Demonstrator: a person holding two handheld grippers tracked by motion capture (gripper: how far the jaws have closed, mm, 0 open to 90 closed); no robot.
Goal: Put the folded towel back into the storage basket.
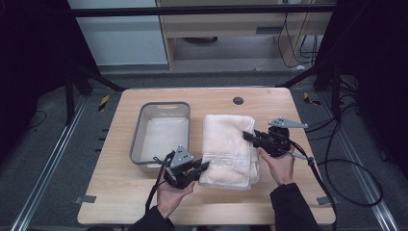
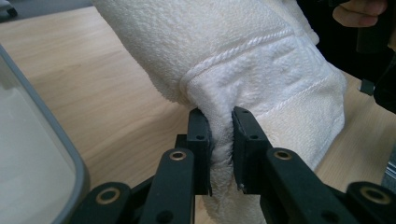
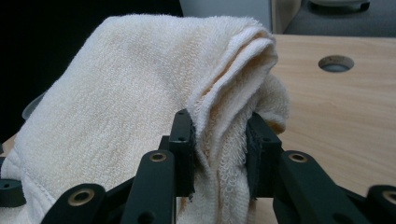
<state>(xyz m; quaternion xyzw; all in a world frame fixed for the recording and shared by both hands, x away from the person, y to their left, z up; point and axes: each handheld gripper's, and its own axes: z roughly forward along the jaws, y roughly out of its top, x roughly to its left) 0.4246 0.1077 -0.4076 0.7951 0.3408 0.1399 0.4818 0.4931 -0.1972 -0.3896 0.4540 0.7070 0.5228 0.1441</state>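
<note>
A folded cream towel (image 1: 226, 147) lies in the middle of the wooden table (image 1: 120, 192), right of a grey bin (image 1: 144, 126). My left gripper (image 1: 206, 166) pinches the towel's near left edge; in the left gripper view both jaws clamp a ridge of towel (image 2: 243, 56) at the gripper (image 2: 220, 126). My right gripper (image 1: 248, 135) grips the towel's right edge. In the right gripper view the folded layers of the towel (image 3: 116, 93) sit squeezed between the jaws of the gripper (image 3: 219, 128).
The grey bin has a pale liner inside, and its rim (image 2: 70, 158) shows at the left of the left gripper view. A round cable hole (image 1: 237, 100) (image 3: 335, 63) sits near the table's far edge. Cables (image 1: 346, 168) trail off the right side.
</note>
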